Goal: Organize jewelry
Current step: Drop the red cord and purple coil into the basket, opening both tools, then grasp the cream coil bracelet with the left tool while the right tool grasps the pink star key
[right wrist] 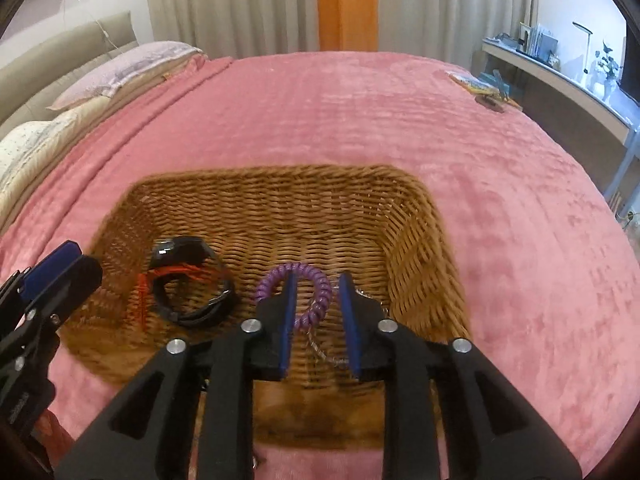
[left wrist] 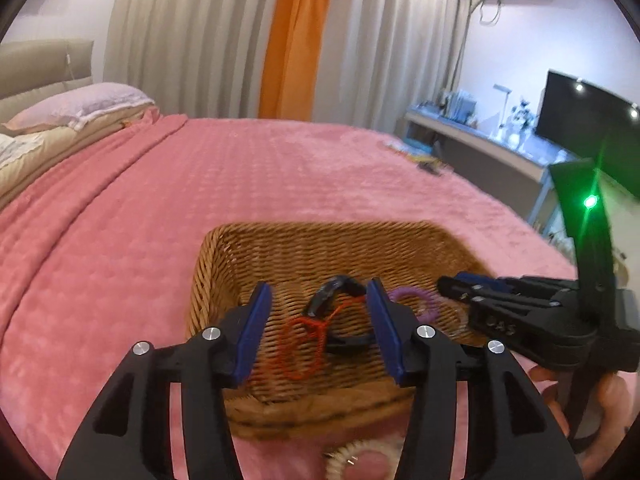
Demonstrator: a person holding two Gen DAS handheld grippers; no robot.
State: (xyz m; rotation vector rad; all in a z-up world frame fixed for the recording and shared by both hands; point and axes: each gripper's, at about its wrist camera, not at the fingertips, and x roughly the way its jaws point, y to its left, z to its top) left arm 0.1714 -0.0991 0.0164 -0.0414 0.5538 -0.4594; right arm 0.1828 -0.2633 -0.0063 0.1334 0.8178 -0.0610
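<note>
I have both grippers over the rectangular woven wicker basket that sits on the pink quilted bedspread. My left gripper hangs above the basket's left part with its blue-padded fingers spread about halfway and nothing clamped between them; seen through the gap, a black wristwatch with a dark strap and a thin red string bracelet lie on the basket floor, the red cord draped across the watch. My right gripper is over the basket's right part, its fingers only narrowly parted. A purple coiled plastic bracelet lies on the weave under them, one arc of it showing in the gap, and the pads do not press on it. A thin silvery chain lies just beside that coil. A pale coiled band rests on the bedspread outside the basket's near wall.
</note>
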